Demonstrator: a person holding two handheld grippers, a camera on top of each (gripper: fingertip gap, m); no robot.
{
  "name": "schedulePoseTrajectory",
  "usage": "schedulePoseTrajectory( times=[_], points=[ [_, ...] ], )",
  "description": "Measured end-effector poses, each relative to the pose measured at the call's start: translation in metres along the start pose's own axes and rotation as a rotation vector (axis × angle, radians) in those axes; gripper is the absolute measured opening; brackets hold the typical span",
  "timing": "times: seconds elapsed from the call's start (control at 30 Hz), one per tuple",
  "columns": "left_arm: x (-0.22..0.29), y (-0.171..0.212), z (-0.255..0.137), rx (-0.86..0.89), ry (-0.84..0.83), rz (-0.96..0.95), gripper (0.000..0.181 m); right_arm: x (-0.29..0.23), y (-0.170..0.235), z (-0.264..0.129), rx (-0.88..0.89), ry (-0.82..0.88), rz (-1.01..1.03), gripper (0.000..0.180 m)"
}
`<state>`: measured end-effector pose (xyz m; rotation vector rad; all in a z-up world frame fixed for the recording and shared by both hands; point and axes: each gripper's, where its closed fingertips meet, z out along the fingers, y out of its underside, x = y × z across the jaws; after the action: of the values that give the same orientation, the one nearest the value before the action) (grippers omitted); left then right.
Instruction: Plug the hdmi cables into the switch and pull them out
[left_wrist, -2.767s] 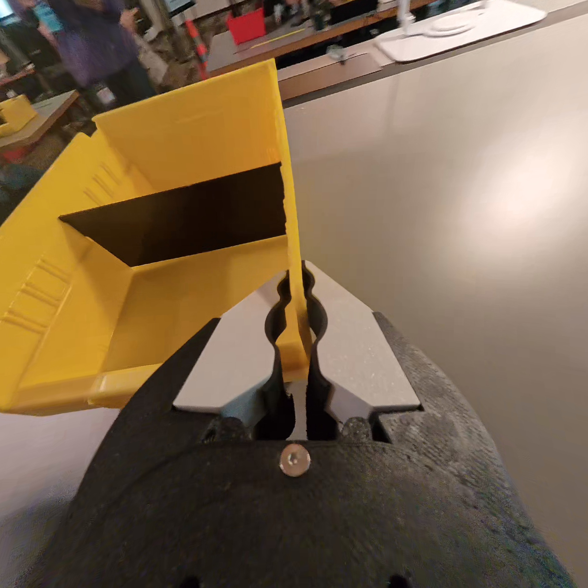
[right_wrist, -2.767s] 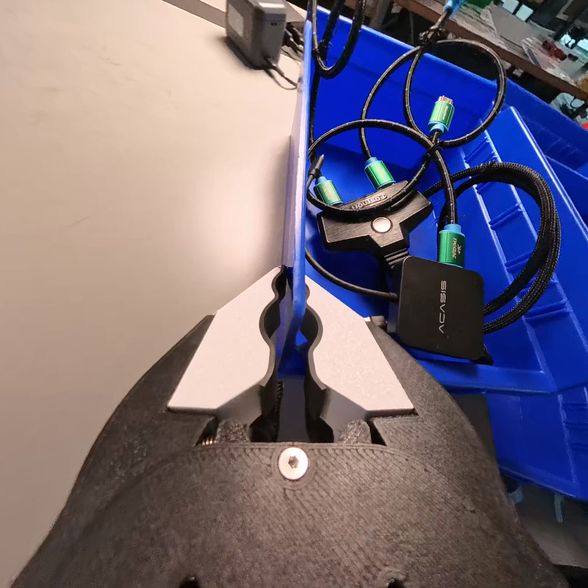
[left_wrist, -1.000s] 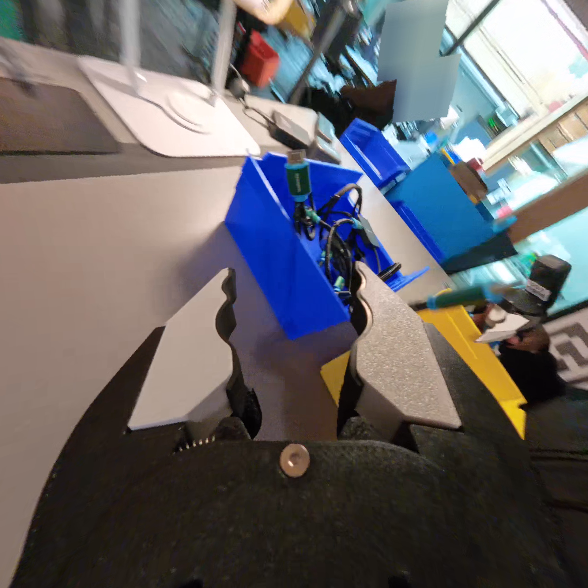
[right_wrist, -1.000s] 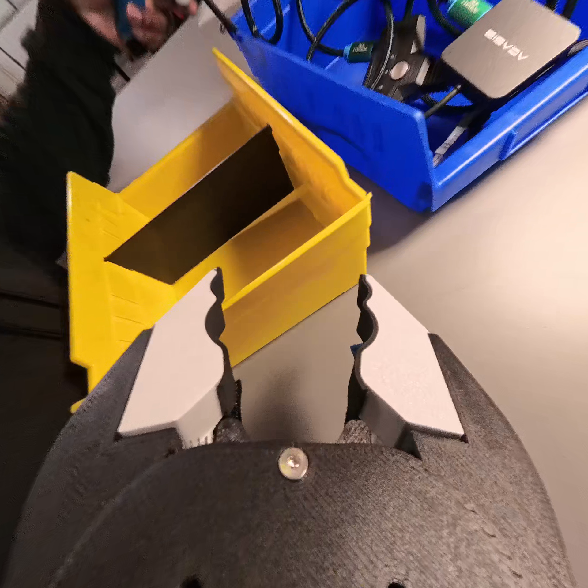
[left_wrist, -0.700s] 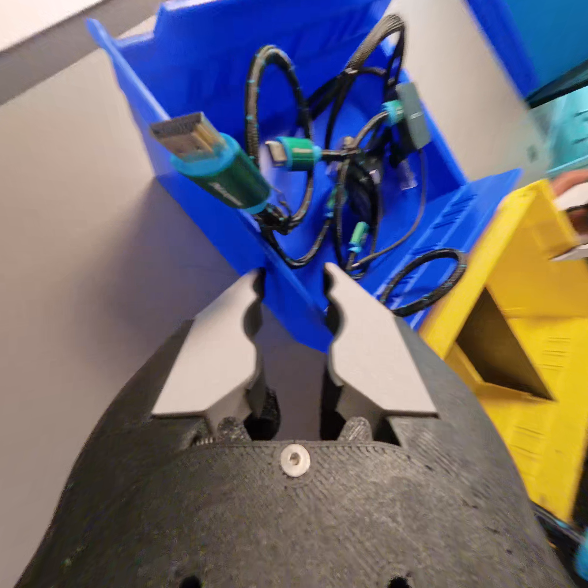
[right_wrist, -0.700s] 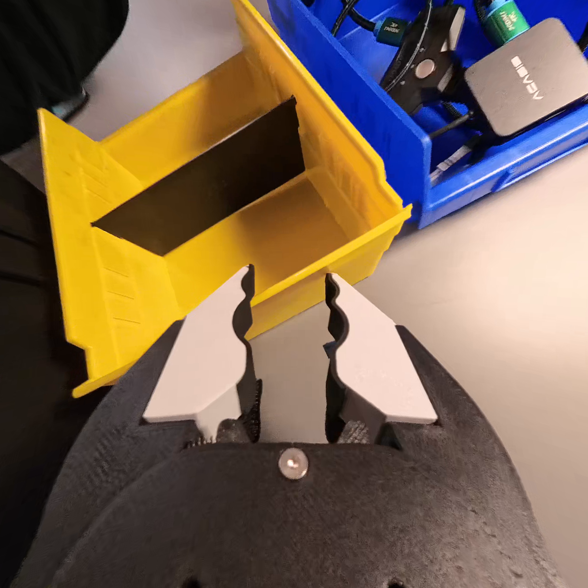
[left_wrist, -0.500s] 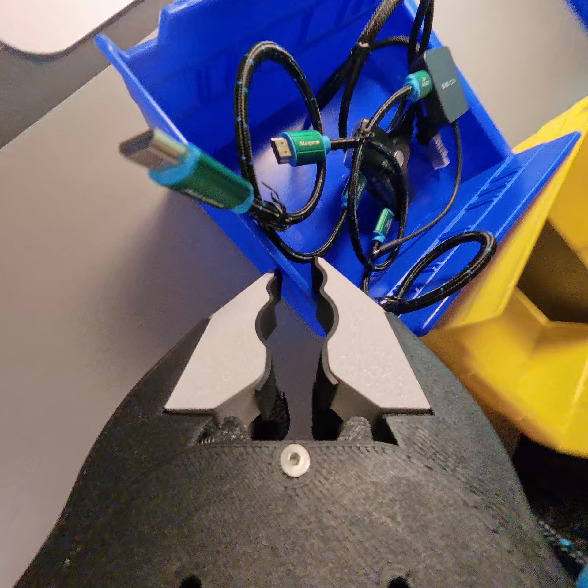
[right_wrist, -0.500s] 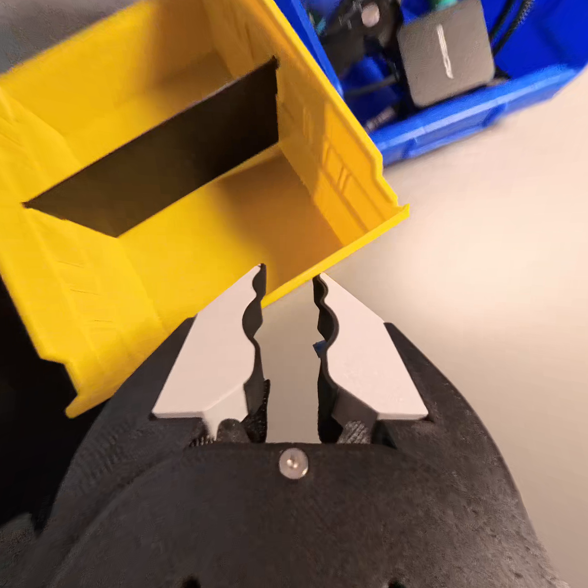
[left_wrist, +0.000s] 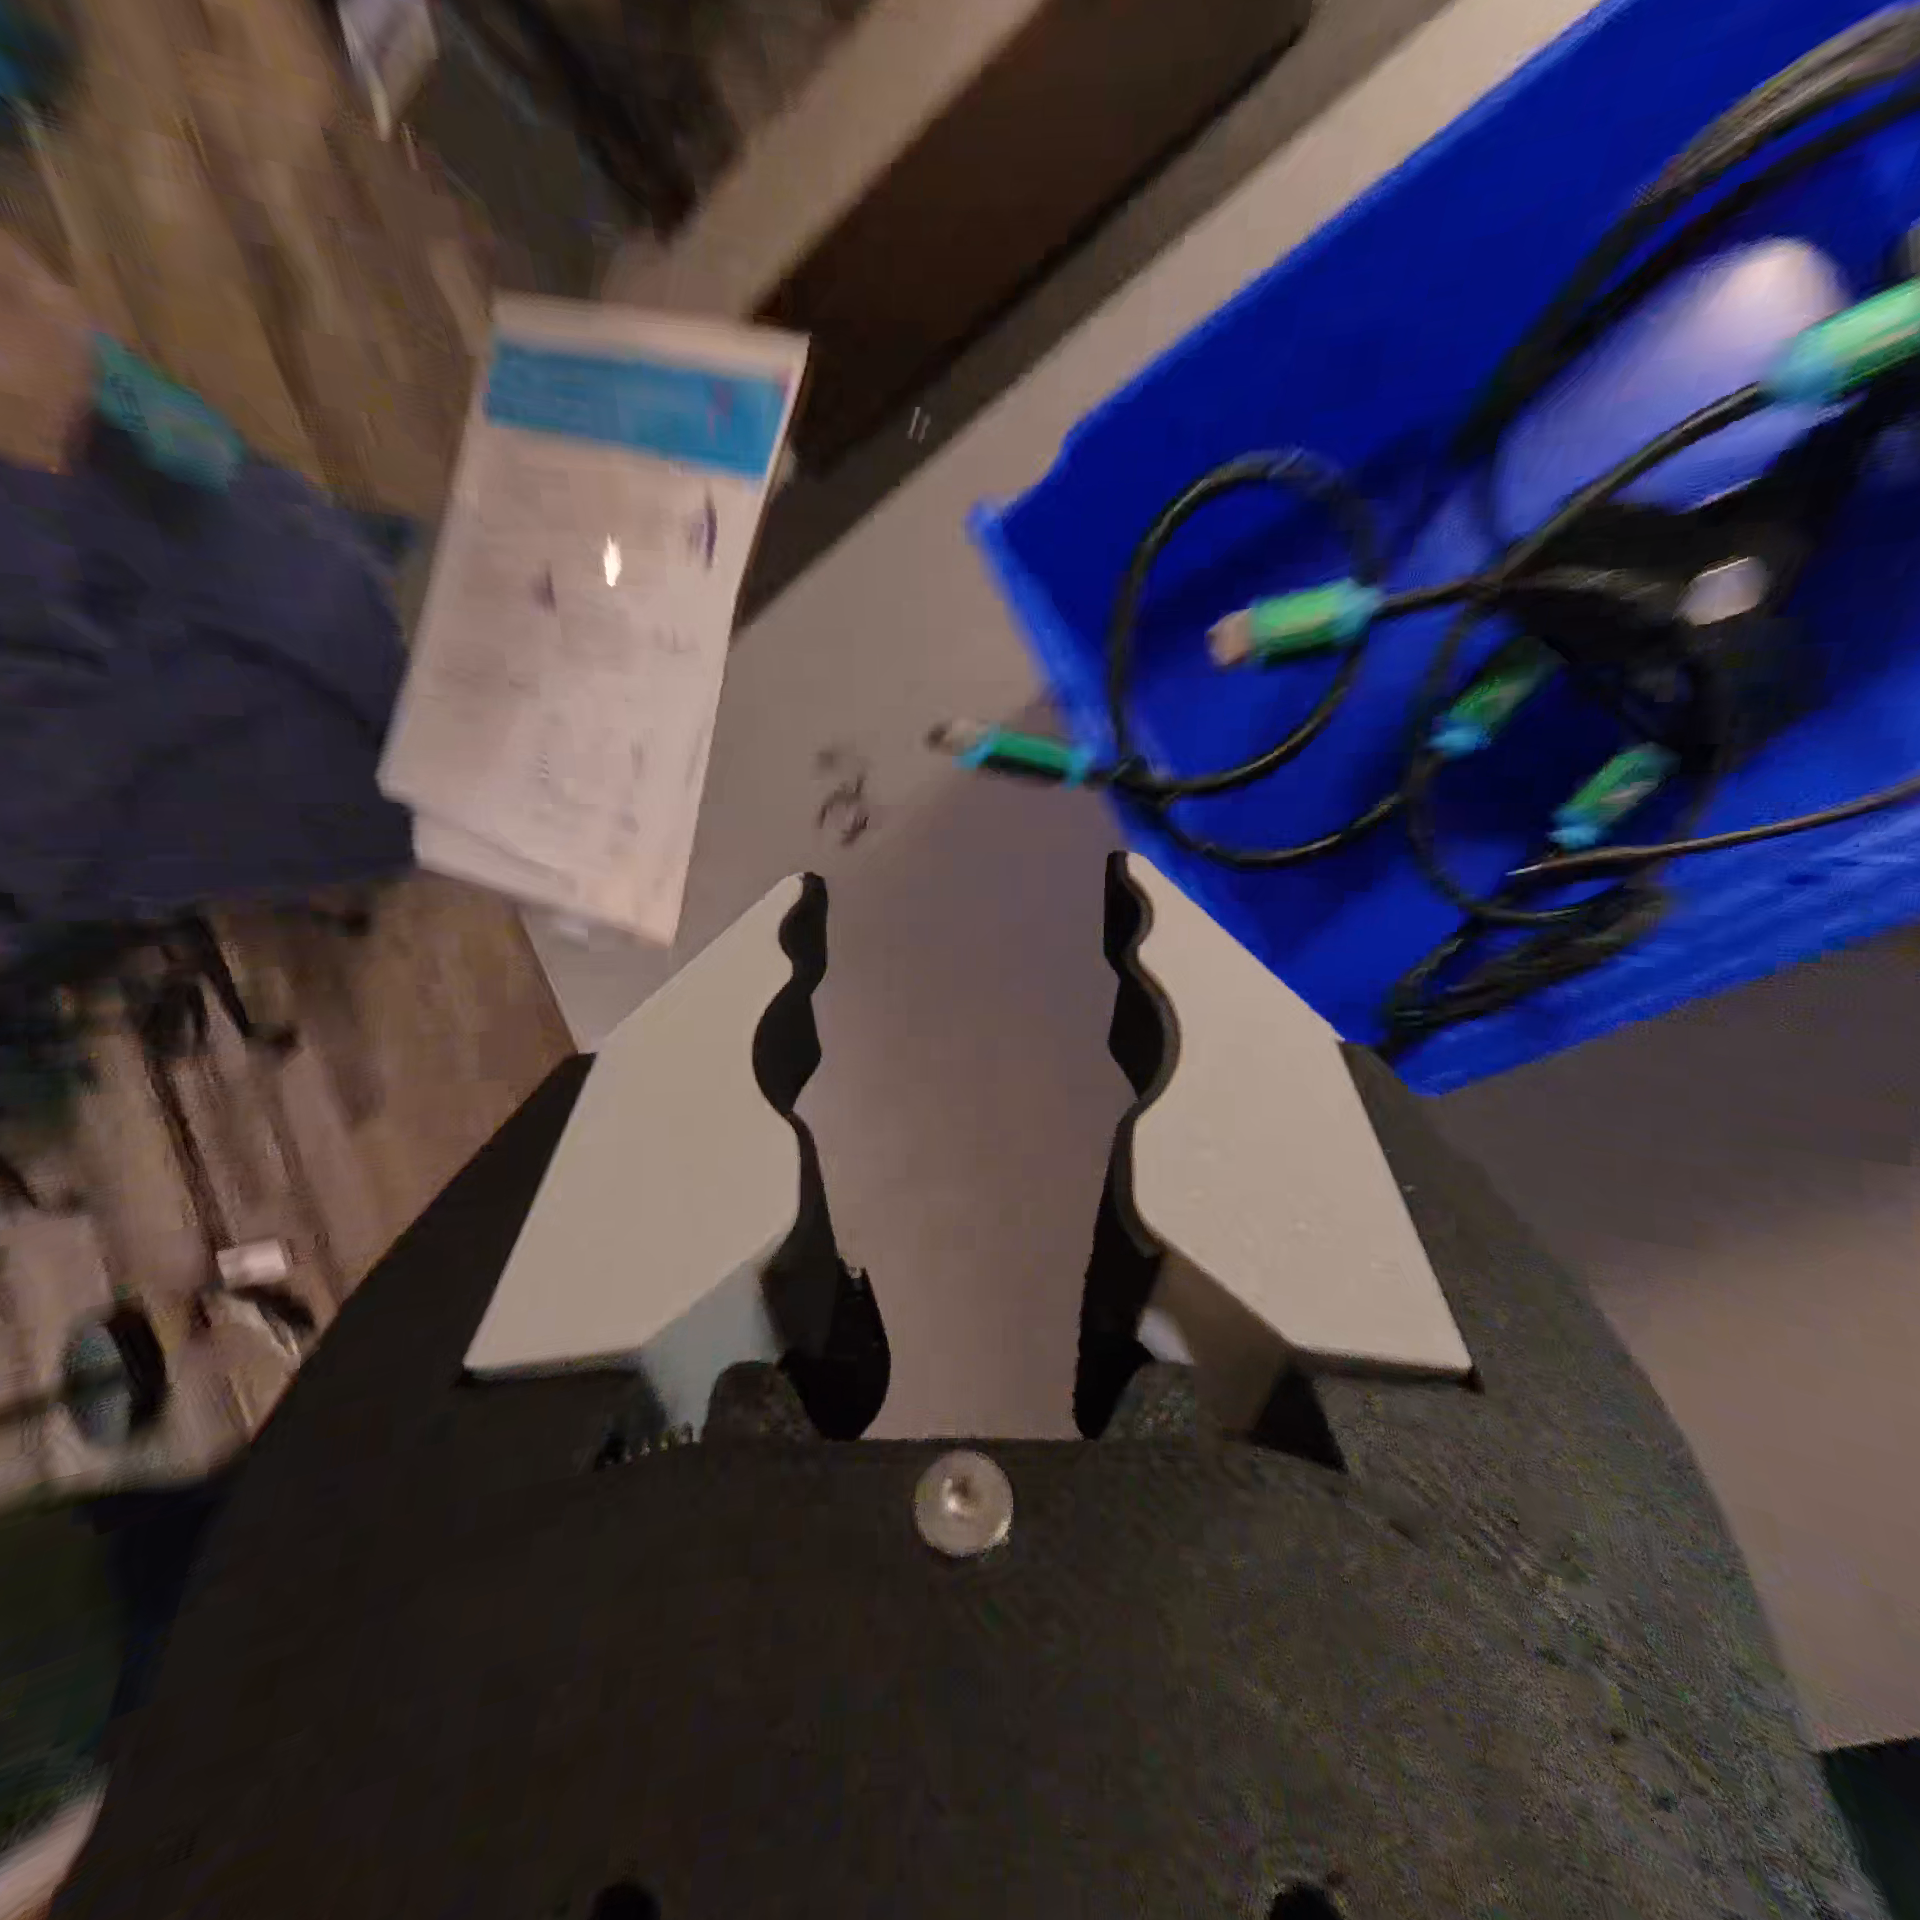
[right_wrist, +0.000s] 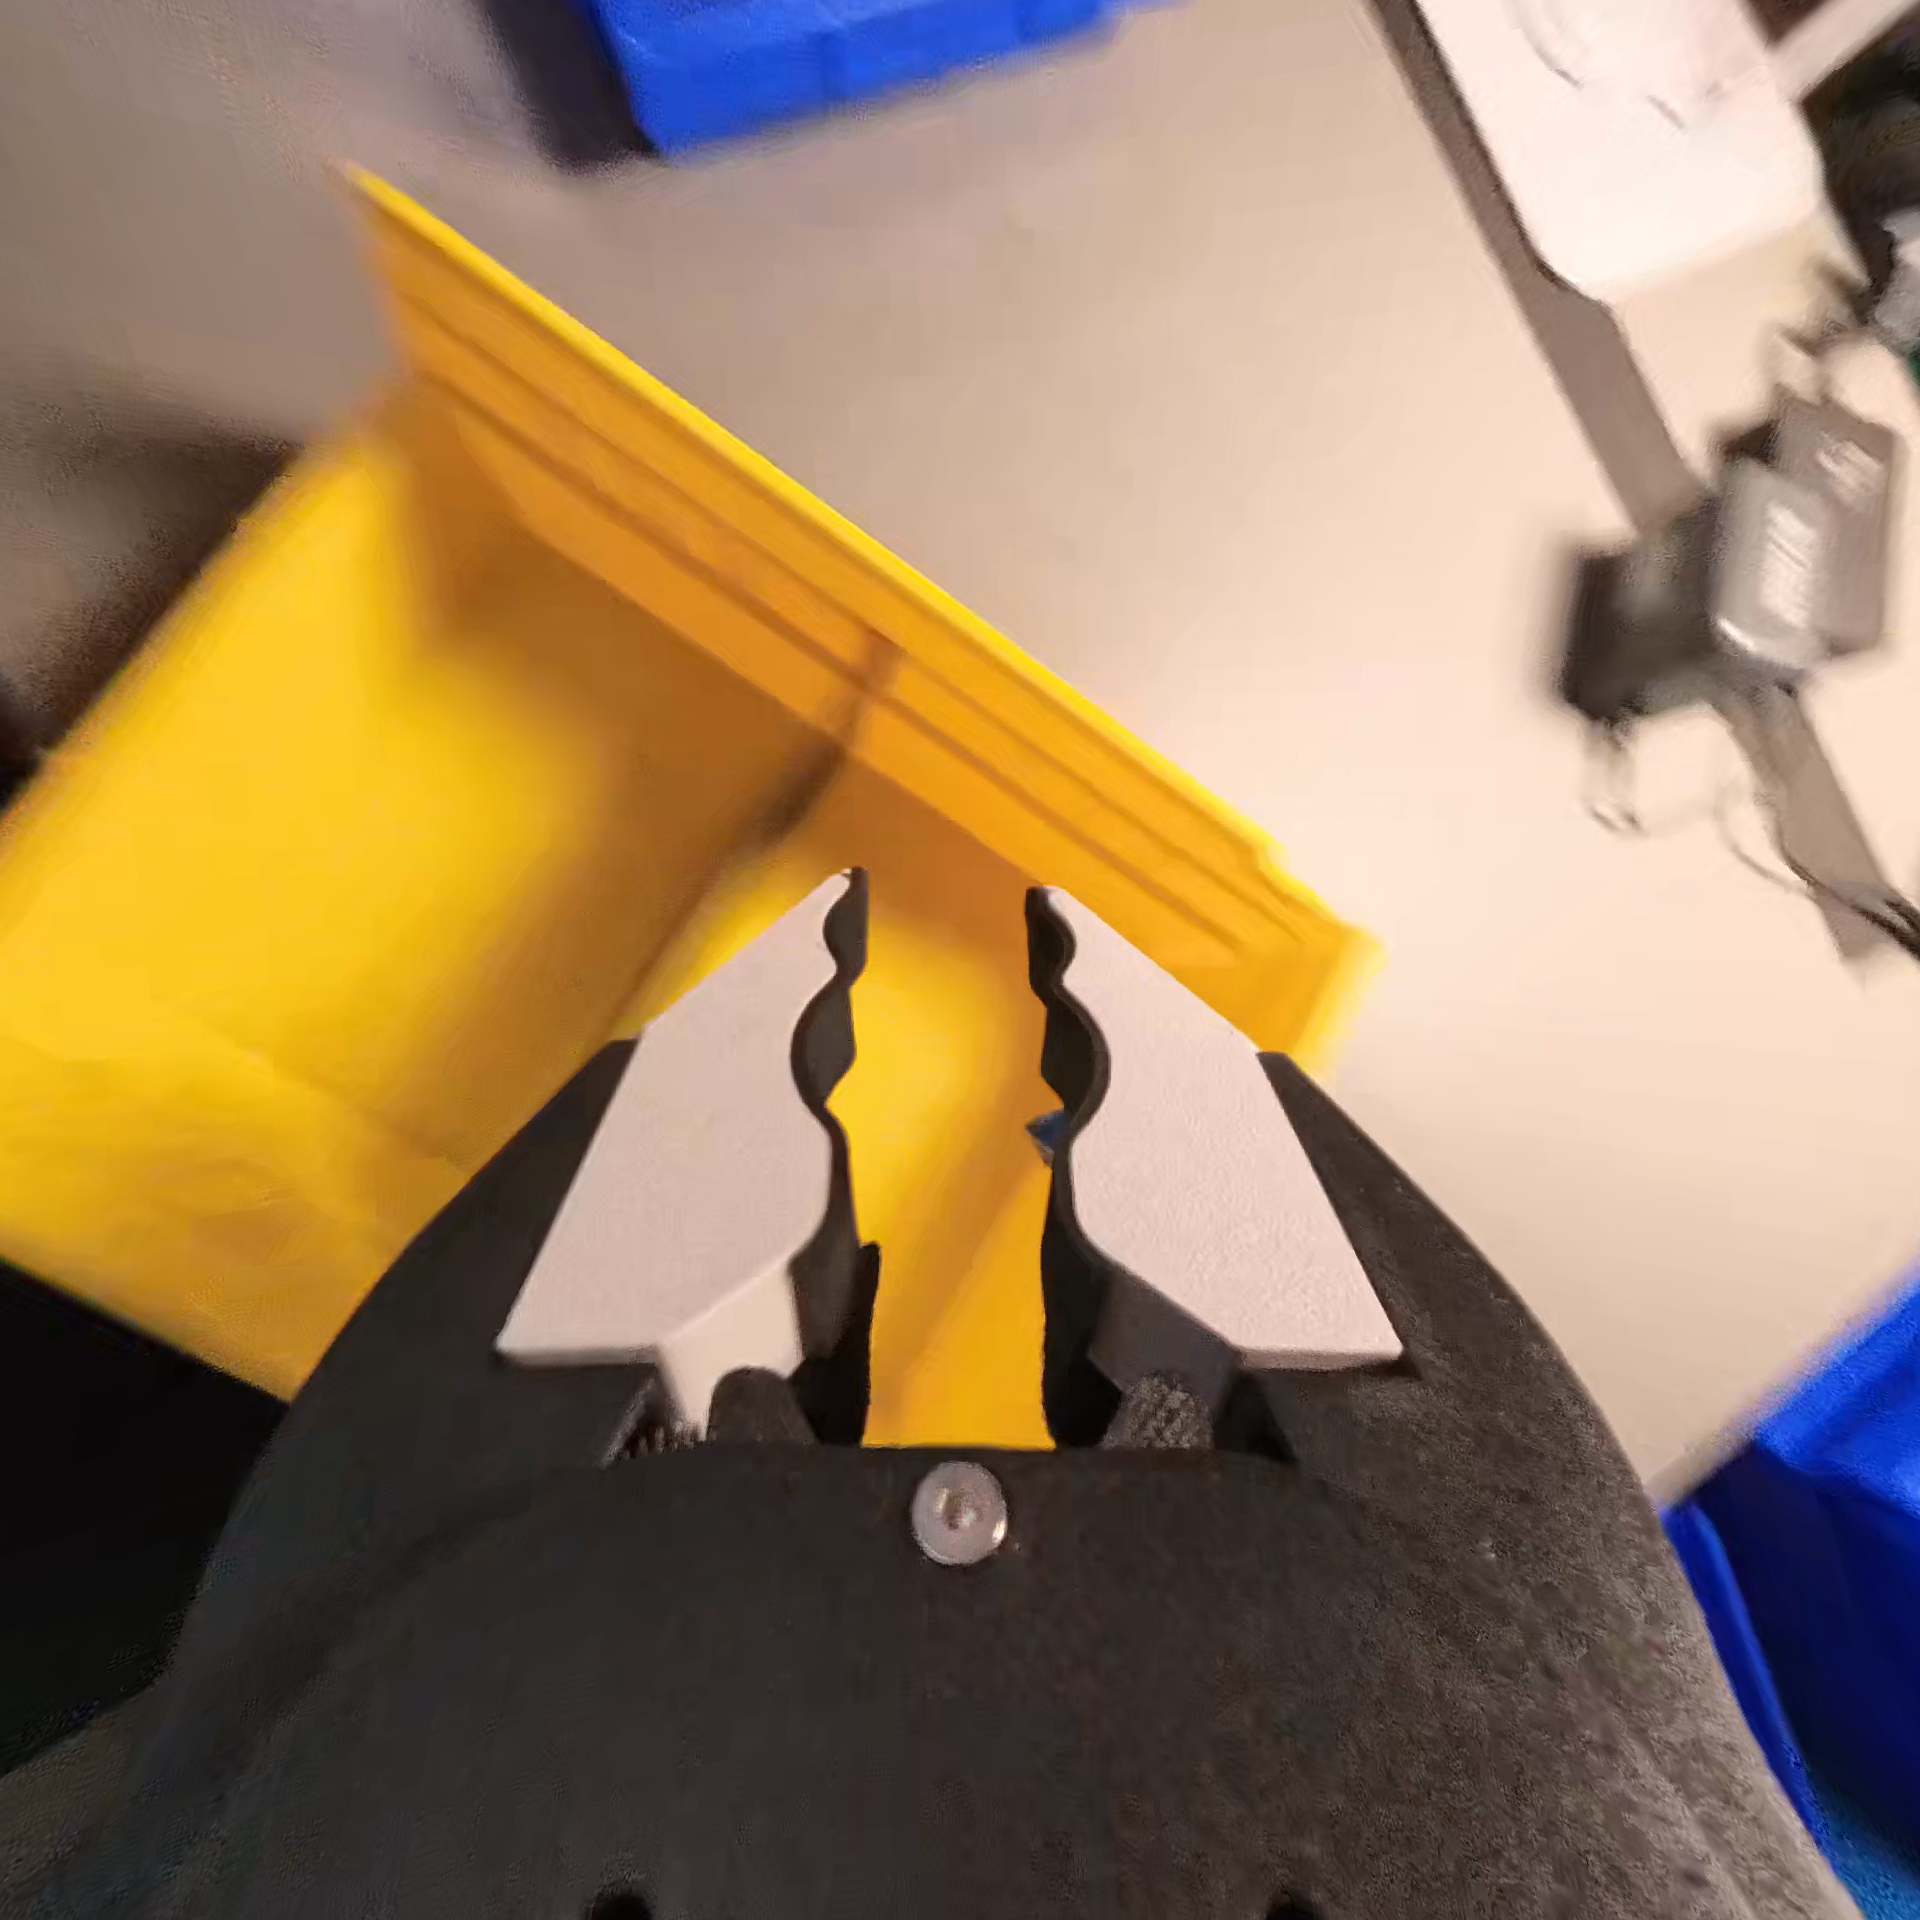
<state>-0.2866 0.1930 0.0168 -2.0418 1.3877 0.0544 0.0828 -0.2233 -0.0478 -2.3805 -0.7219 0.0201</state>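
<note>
While both frames are pretty smeared, the left gripper (left_wrist: 961, 883) is clearly spread wide with nothing between its grey wavy-edged fingers (left_wrist: 665, 1164), hanging over bare grey tabletop (left_wrist: 935, 997). Just past its right finger sits the blue plastic bin (left_wrist: 1288, 343), holding the tangle of black braided hdmi cables with green plugs (left_wrist: 1288, 623) plus a black switch box (left_wrist: 1683, 603), too blurry to see ports. One green plug (left_wrist: 1013, 750) pokes out over the bin's near-left corner, long axis roughly level, metal tip pointing left, away from the bin. Farther left, a white printed sheet (left_wrist: 592, 665) lies at the table edge.

Right gripper (right_wrist: 943, 881) is partly parted, also gripping nothing, hovering over the yellow plastic bin (right_wrist: 312, 790), whose ridged side wall runs diagonally just beyond the fingertips. Beyond that, cream table, a blue bin edge up top, and a grey power adapter (right_wrist: 1797, 551) far right
</note>
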Motion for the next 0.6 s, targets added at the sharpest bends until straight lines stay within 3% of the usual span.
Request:
schedulePoseTrajectory(
  times=[0.07, 0.13, 0.2, 0.27, 0.37, 0.43, 0.6],
  points=[
    [0.058, -0.044, -0.031, 0.145, 0.105, 0.137, 0.058, -0.049, -0.025, 0.022, 0.025, -0.146, -0.031, 0.038],
    [0.154, -0.071, -0.046, 0.232, 0.357, 0.310, 0.060, -0.087, -0.041, 0.047, 0.008, -0.248, -0.051, 0.047],
    [0.231, -0.070, -0.038, 0.200, 0.524, 0.439, 0.062, -0.115, -0.046, 0.074, -0.039, -0.309, -0.070, 0.058],
    [0.276, -0.060, -0.011, 0.133, 0.569, 0.507, 0.060, -0.134, -0.042, 0.099, -0.103, -0.339, -0.093, 0.066],
    [0.299, -0.041, 0.025, 0.067, 0.545, 0.538, 0.029, -0.153, -0.029, 0.121, -0.169, -0.373, -0.147, 0.064],
    [0.297, -0.036, 0.033, 0.100, 0.506, 0.523, 0.013, -0.159, -0.026, 0.120, -0.162, -0.401, -0.175, 0.050],
    [0.282, 0.012, 0.011, 0.040, 0.609, 0.577, 0.015, -0.145, 0.001, 0.103, -0.241, -0.387, -0.339, 0.048]
  ],
)
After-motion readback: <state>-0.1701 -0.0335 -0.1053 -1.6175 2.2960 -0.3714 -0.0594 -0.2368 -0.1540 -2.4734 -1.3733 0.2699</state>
